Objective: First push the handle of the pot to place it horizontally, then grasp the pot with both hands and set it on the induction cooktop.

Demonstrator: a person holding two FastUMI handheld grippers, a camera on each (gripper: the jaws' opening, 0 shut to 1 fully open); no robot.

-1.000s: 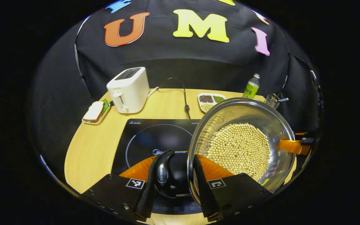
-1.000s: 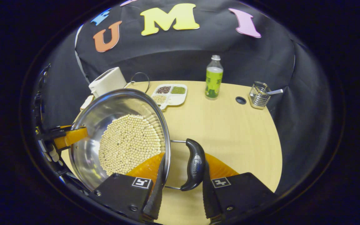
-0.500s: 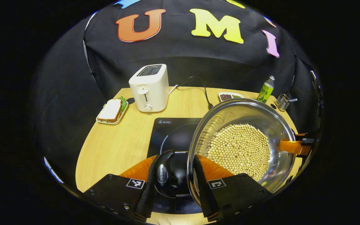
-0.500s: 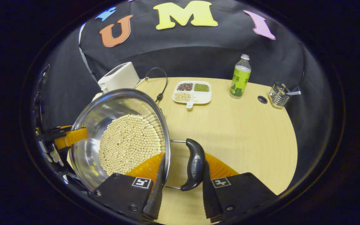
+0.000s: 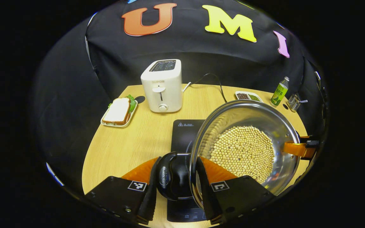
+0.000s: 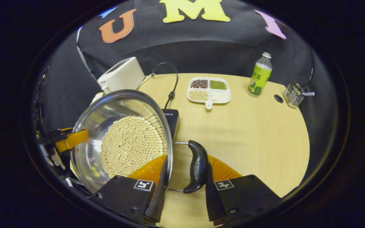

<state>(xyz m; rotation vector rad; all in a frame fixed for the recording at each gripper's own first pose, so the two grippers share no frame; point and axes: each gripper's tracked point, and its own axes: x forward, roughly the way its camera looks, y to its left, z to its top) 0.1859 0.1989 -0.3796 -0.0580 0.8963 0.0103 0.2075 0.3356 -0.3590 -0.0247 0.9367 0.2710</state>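
Note:
A steel pot holding pale beans hangs tilted above the table, carried by both grippers. My left gripper is shut on the pot's black left handle, beside the rim. Beneath it lies the black induction cooktop, partly hidden by the pot. In the right gripper view my right gripper is shut on the other black handle, with the pot to its left and a corner of the cooktop behind the rim. Each gripper also appears across the pot from the other: the right gripper, the left gripper.
A white toaster and a sandwich on a plate stand at the back left. A divided dish of beans, a green bottle and a wire holder line the far edge. A black cable runs to the cooktop.
Both grippers have carried the pot leftward, so more of the cooktop now lies under it. The toaster and bottle have shifted right in the views. Both grips are unchanged.

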